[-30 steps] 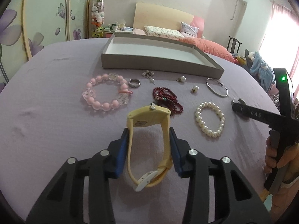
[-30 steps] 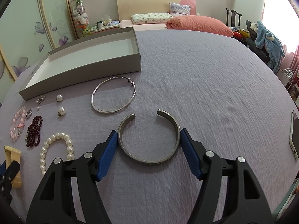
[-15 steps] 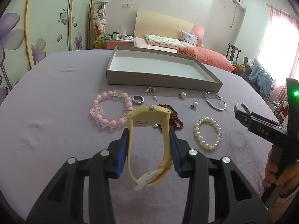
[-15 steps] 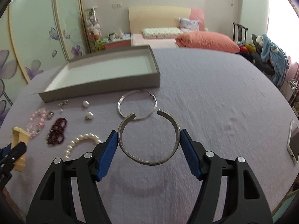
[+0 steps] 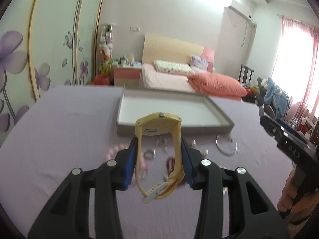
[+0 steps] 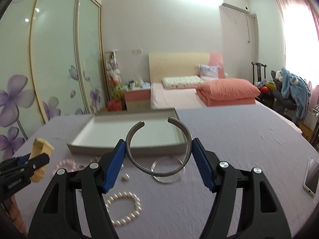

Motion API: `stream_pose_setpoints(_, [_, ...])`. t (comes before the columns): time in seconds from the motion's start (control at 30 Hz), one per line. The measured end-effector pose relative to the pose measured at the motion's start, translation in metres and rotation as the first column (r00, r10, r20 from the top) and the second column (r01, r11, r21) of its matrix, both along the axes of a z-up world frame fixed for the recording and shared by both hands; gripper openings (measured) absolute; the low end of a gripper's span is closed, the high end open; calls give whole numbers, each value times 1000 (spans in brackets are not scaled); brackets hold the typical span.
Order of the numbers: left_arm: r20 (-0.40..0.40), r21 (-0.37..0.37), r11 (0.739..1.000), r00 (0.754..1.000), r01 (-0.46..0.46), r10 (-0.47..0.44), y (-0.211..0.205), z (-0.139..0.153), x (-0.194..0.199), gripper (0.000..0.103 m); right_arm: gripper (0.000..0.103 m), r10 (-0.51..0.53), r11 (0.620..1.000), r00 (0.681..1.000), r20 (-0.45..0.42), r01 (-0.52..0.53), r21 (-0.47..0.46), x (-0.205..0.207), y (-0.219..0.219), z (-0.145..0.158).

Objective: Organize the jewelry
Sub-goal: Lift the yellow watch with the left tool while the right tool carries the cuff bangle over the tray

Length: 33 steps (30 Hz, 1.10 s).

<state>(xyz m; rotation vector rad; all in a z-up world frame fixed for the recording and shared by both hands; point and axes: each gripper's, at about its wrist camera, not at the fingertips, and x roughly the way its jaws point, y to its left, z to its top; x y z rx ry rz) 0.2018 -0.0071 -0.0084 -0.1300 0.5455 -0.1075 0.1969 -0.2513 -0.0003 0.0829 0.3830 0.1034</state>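
Right now the yellow rubber-strap wristwatch point(image 5: 158, 151) is pinched by its strap between the blue pads of the left claw point(image 5: 159, 159), held up off the lilac-clothed tabletop point(image 5: 59, 131), case end pointing toward the shallow grey cardboard tray point(image 5: 219, 113). Right claw point(image 6: 158, 157) is clamped on the open silver cuff bangle point(image 6: 159, 171), pads on its two sides, gap facing the tray, also lifted clear of the cloth. Left on the tabletop below: thin silver hoop bangle point(image 6: 167, 179) just in front of the tray, white pearl bead bracelet point(image 6: 125, 209) nearer the camera, single pearl stud point(image 6: 126, 177), pink bead bracelet point(image 6: 66, 164), silver ring point(image 5: 149, 153), dark red bead strand point(image 5: 170, 162), mostly blurred. White smartphone point(image 6: 311, 176) lies at the tabletop's right edge. Tray interior looks bare white. Person's hand point(image 5: 289, 195) grips the right tool's handle.
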Motion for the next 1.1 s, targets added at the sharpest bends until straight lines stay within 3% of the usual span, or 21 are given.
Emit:
stream_pose_setpoints(0.3, [87, 47, 999, 996, -13, 9, -3, 31, 47, 41, 68, 12, 1000, 996, 83, -12, 4, 29, 4, 21])
stream_pose_setpoints(0.6, [23, 45, 999, 1000, -16, 15, -10, 27, 149, 41, 68, -11, 1000, 999, 30, 10, 19, 116, 16, 21])
stream_pose_setpoints(0.7, [-18, 8, 1000, 999, -28, 28, -8, 20, 185, 41, 68, -25, 999, 1000, -2, 25, 22, 148, 21, 18])
stream_pose_setpoints(0.9, [-154, 38, 998, 987, -43, 48, -11, -13, 249, 41, 68, -19, 1000, 981, -192, 24, 19, 209, 33, -14])
stream_pose_setpoints(1.1, [-253, 37, 998, 966, -49, 57, -3, -40, 284, 41, 68, -4, 998, 920, -391, 29, 58, 253, 34, -46])
